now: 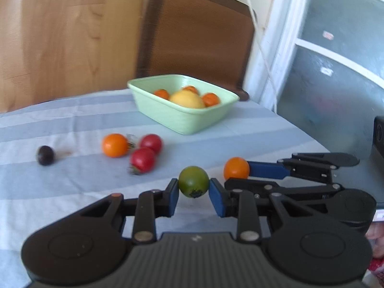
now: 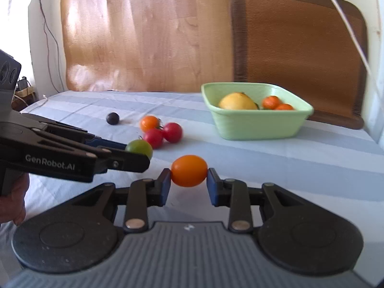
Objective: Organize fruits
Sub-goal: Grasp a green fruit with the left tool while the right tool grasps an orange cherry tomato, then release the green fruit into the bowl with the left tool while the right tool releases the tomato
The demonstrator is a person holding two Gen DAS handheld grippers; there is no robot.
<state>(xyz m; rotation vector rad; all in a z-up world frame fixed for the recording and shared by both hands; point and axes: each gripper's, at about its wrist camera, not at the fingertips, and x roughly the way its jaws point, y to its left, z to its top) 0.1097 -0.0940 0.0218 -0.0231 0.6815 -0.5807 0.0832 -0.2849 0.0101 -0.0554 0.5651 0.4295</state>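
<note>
A green tomato (image 1: 193, 181) was pinched between the blue pads of the left gripper (image 1: 194, 192), and an orange tomato (image 2: 189, 171) was clamped the same way by the right gripper (image 2: 188, 182), each held across its middle so that it would not roll out. Both were held low over the striped tablecloth (image 2: 288, 163), near the cameras. A pale green tub (image 2: 258, 124) stood at the far right, already holding a yellow fruit (image 2: 236, 102) and small orange ones, evidently the collecting place. Two red tomatoes (image 2: 163, 134), another orange one (image 2: 149, 123) and a dark plum (image 2: 112, 118) were left loose on the cloth between.
</note>
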